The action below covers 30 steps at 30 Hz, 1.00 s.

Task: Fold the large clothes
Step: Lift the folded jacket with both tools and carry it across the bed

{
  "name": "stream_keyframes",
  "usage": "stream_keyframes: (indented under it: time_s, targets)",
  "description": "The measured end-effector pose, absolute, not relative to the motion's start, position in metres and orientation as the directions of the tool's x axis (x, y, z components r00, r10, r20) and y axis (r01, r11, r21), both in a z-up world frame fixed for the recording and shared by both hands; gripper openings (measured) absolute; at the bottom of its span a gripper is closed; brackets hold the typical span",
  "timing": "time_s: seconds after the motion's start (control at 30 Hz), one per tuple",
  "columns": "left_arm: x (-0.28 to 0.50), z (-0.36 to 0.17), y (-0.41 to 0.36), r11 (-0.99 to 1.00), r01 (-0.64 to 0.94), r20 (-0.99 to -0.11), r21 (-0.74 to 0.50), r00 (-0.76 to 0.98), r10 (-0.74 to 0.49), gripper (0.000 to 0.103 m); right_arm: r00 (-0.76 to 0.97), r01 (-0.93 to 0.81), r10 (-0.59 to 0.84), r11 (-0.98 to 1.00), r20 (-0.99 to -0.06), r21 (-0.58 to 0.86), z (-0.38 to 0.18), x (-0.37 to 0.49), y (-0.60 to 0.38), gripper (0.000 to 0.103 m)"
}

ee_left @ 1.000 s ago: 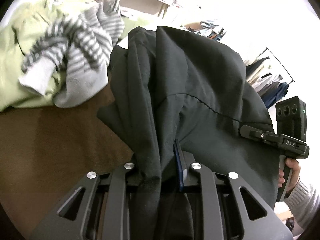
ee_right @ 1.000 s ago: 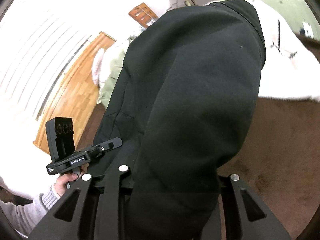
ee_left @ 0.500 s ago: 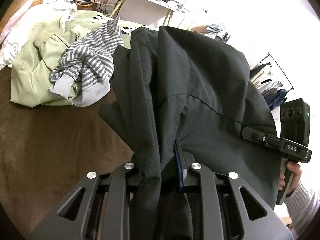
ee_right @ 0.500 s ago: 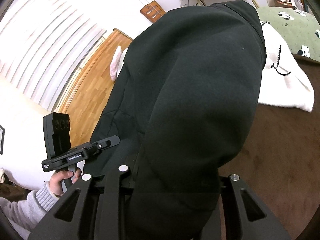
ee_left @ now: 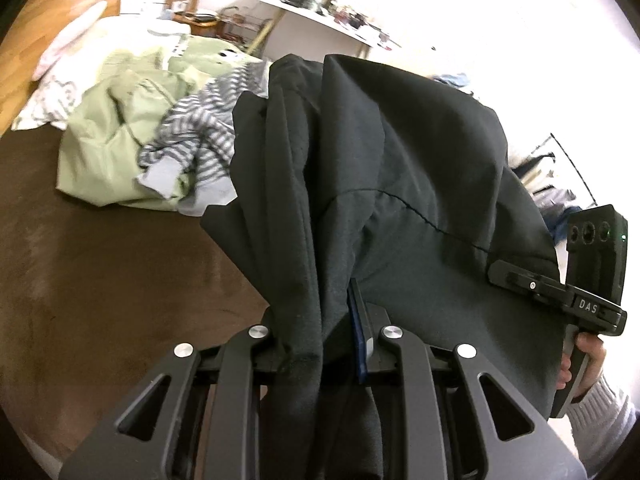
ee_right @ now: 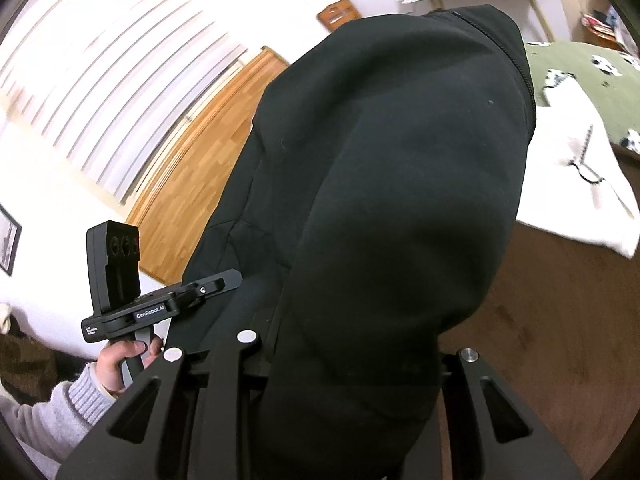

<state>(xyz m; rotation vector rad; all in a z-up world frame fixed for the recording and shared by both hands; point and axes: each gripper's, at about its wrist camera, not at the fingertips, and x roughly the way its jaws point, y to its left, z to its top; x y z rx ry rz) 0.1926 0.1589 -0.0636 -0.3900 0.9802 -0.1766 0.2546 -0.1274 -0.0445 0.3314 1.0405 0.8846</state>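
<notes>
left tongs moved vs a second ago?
Yes, upward: in the left wrist view the green and striped clothes pile on the brown bed cover has shrunk, with more room showing. The left tongs stay clamped on the black garment.

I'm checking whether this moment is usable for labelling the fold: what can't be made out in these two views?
- Left gripper pads, left wrist view: the black garment bunches over them.
- Right gripper fingers, right wrist view: fully draped by the garment.
- Garment's lower end, both views: cut off at the bottom edge.
- Shelf clutter, left wrist view: too small.
- Striped top and green garment: blurred.
</notes>
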Motion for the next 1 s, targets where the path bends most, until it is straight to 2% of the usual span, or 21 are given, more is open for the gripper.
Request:
stream_keyframes:
  time_s: [0.27,0.57,0.77,1.0]
  targets:
    - [0.160,-0.044,0.215,0.921,-0.130,-0.770,-0.367,0.598,-0.222,0.024,0.119,-0.567,0.802,0.539,-0.585,0.624,-0.038,0.266,-0.059,0.027]
    - [0.120,-0.045,0.324,0.911,-0.245,-0.793,-0.331,0.596,-0.128,0.024,0.014,-0.604,0.814,0.469,-0.580,0.644,-0.055,0.268,0.062,0.027]
    - [0.098,-0.069,0.414,0.888,-0.334,-0.812,-0.316,0.579,-0.072,0.024,-0.080,-0.635,0.795,0.425,-0.601,0.645,-0.089,0.275,0.172,0.027]
    - [0.075,-0.126,0.527,0.831,-0.467,-0.834,-0.303,0.552,0.006,0.024,-0.199,-0.658,0.759,0.365,-0.621,0.658,-0.152,0.277,0.284,0.027]
